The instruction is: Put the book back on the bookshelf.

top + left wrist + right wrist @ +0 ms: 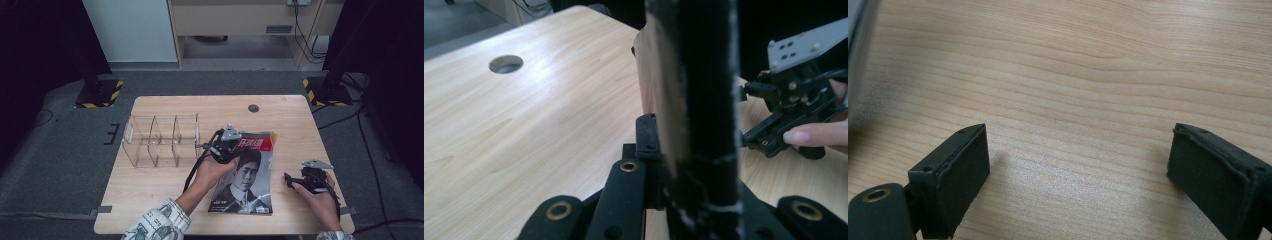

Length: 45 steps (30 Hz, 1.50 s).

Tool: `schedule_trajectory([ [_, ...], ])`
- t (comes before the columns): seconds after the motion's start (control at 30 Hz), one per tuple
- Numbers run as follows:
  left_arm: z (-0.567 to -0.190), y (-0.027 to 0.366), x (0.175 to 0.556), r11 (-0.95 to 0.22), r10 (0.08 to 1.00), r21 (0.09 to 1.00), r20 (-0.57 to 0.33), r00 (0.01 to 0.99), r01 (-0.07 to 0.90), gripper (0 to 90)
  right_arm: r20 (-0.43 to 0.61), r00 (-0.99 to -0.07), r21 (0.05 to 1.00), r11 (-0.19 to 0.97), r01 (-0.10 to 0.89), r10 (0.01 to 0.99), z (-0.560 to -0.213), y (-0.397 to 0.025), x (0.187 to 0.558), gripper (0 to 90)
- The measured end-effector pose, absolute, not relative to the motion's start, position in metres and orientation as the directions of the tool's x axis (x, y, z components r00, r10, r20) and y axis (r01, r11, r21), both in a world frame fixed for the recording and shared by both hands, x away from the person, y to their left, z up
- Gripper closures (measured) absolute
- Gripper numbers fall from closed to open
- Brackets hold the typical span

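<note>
With the left gripper [216, 148] clamped on the magazine's [246, 175] top-left edge beside the clear divider rack [161, 140], lift steadily, keeping the right gripper [291, 179], fingers apart, clear.

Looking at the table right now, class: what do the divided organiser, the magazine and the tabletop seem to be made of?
Organiser: likely clear acrylic or similar plastic; the wood shows through its walls.
Magazine: paper with a probably glossy cover, printed with a portrait and a red title band.
Tabletop: pale wood or wood-look laminate; grain lines, slight sheen.

Glossy paper magazine [245, 175] (matt wood table [165, 185])
</note>
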<state>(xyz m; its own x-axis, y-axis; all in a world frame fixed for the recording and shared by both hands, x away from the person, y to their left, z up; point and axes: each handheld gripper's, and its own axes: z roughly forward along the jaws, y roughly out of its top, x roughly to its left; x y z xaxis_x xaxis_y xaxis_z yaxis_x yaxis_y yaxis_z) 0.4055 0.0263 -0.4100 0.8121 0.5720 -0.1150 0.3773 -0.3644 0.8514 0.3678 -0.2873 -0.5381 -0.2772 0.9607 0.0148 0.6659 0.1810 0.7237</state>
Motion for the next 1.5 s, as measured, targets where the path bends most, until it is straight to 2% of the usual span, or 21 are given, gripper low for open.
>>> schedule_trajectory([
  [0.47,-0.380,0.044,0.398,-0.319,0.568,0.884,-0.112,0.815,0.343,87.0,0.000,-0.284,0.723,0.196,0.662,0.959,-0.538,-0.286,0.369,10.0],
  [1.5,-0.349,0.088,0.381,-0.257,0.576,0.917,-0.108,0.810,0.305,87.0,0.003,-0.284,0.723,0.194,0.663,0.959,-0.538,-0.285,0.368,10.5],
])
